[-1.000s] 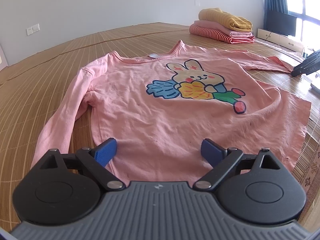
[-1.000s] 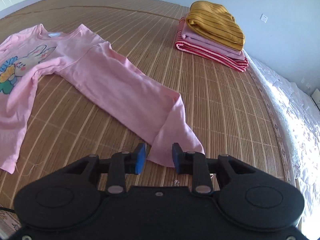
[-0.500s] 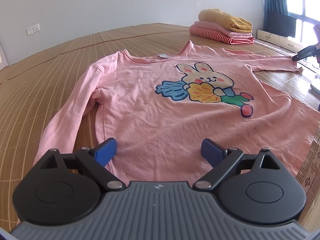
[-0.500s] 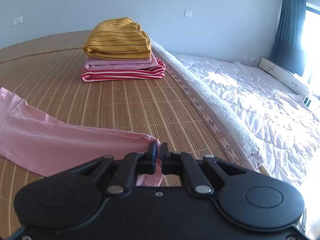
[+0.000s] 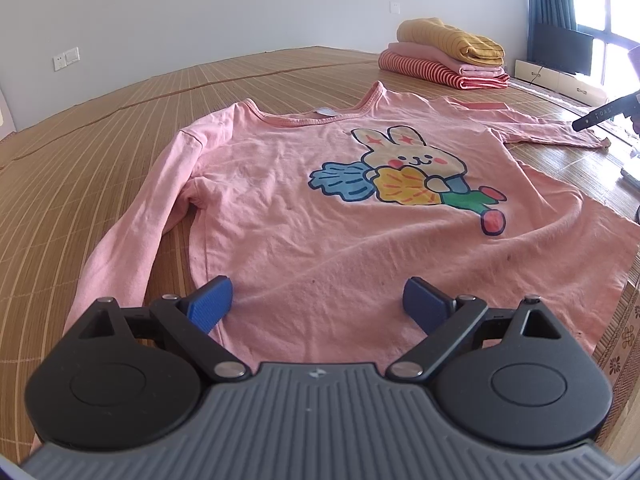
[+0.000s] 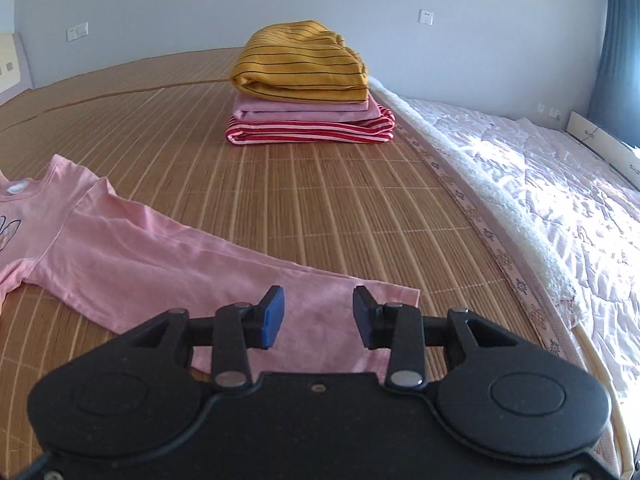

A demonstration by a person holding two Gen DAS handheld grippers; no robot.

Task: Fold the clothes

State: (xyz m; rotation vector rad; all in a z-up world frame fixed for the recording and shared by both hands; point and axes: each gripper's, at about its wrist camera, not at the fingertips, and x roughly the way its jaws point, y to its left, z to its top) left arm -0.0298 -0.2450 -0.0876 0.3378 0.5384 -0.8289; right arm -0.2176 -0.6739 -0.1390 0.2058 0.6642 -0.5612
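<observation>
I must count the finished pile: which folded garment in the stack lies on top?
The mustard-yellow folded garment with thin dark stripes lies on top; the plain pink one is in the middle, the red-and-white striped one at the bottom.

Pink shirt [image 5: 320,216]: soft matt knit cloth, faintly creased, with a flat printed rabbit motif [image 5: 408,172]. Mat [image 6: 320,184]: woven bamboo slats, ribbed, low sheen. Folded stack [image 6: 304,88]: striped knit cloth. Quilt [image 6: 540,184]: stitched, satin-glossy fabric. Left gripper [image 5: 318,306]: matt black plastic, blue ridged pads [image 5: 208,306], bright metal pivot pins.
</observation>
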